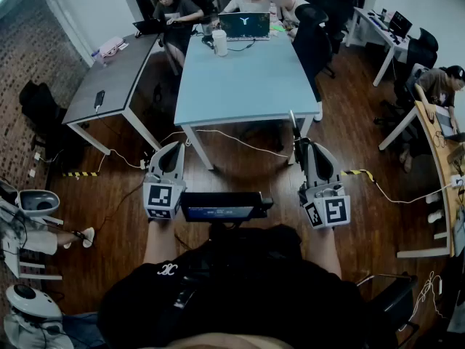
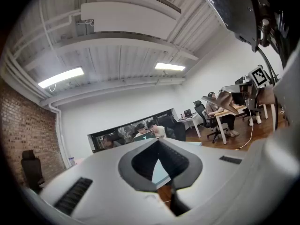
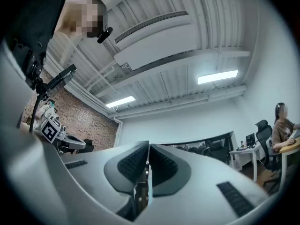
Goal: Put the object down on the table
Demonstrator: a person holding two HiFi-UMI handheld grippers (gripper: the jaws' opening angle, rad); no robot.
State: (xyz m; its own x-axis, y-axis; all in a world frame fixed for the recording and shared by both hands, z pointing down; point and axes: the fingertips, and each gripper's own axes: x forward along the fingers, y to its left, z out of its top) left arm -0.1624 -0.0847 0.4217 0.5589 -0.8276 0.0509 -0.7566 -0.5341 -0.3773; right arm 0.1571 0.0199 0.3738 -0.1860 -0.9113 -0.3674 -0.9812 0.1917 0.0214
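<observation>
My right gripper (image 1: 299, 145) is held over the wooden floor, just short of the near end of the light blue table (image 1: 247, 78). It is shut on a thin flat object (image 1: 293, 124) that sticks out past its tips. In the right gripper view the dark ribbed pads (image 3: 133, 163) press together on that thin object (image 3: 146, 175), seen edge-on. My left gripper (image 1: 168, 147) is level with it to the left. Its jaws stand apart in the left gripper view (image 2: 158, 165), with only the blue table (image 2: 161, 172) showing in the gap.
A laptop (image 1: 244, 25) and a white cup (image 1: 219, 42) stand at the table's far end, where people sit. A grey table (image 1: 109, 78) stands to the left. Cables (image 1: 240, 142) run across the floor. More desks and seated people are at the right (image 1: 436, 93).
</observation>
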